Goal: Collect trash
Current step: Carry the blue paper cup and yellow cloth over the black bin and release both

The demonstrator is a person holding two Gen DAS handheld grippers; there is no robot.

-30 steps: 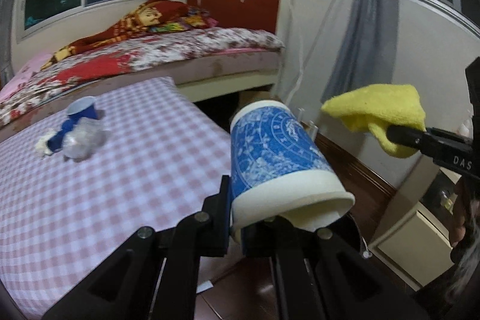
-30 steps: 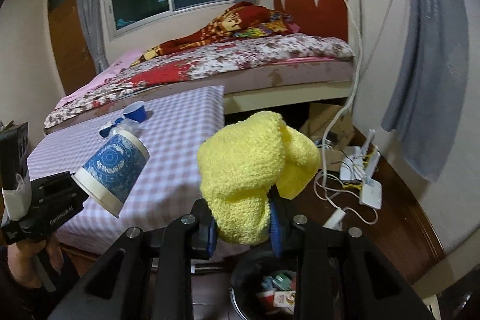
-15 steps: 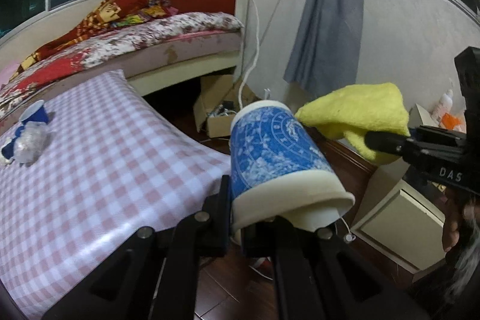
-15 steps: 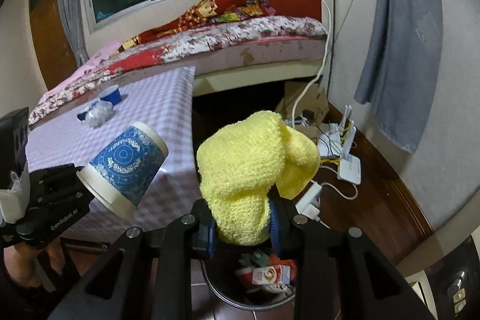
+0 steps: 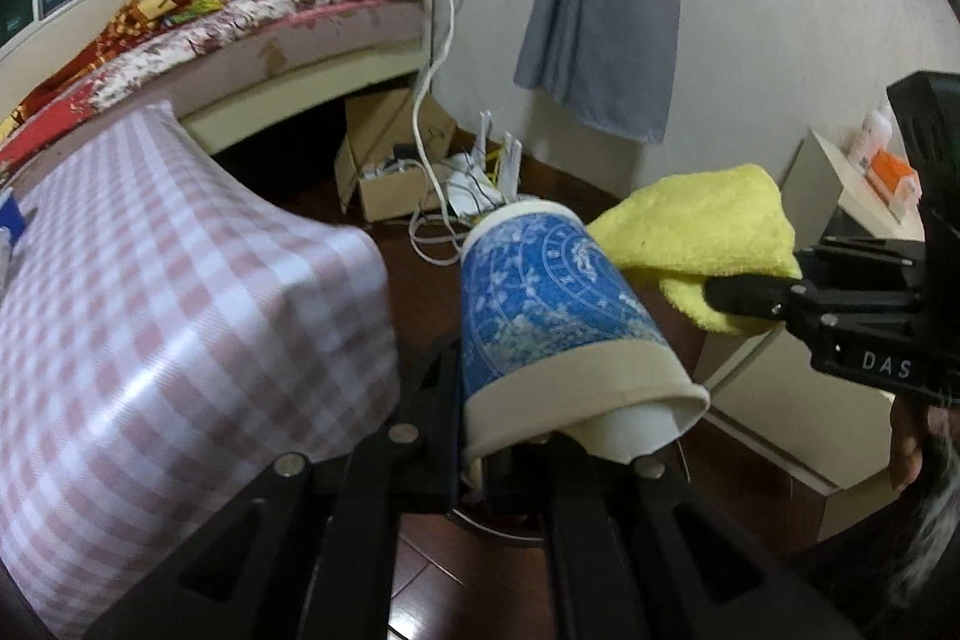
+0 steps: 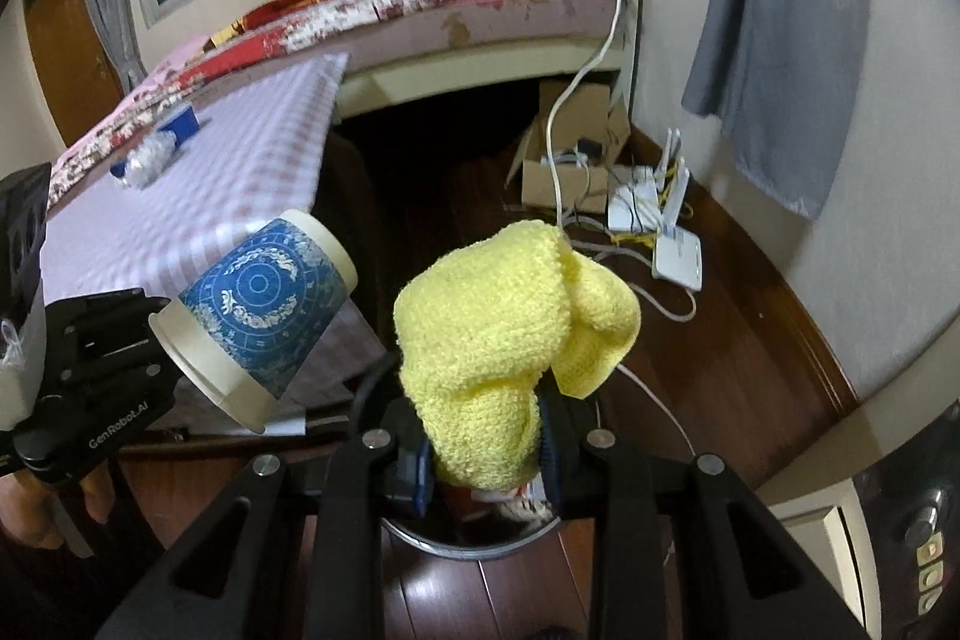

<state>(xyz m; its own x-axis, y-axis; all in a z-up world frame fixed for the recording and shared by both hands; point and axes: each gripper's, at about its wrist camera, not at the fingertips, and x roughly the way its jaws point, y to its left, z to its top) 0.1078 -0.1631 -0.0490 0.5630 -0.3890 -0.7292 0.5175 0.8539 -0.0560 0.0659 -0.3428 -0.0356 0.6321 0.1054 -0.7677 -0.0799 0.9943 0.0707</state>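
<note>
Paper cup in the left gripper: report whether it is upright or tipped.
Tipped: the paper cup lies sideways in the left gripper, open mouth facing it.

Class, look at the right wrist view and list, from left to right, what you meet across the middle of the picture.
Left hand-held gripper → blue paper cup → yellow cloth → white router → grey curtain.

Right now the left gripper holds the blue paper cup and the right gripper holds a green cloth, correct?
Not quite: the cloth is yellow, not green, as the right wrist view shows. The left gripper does hold the blue paper cup, and the right gripper holds the cloth.
</note>
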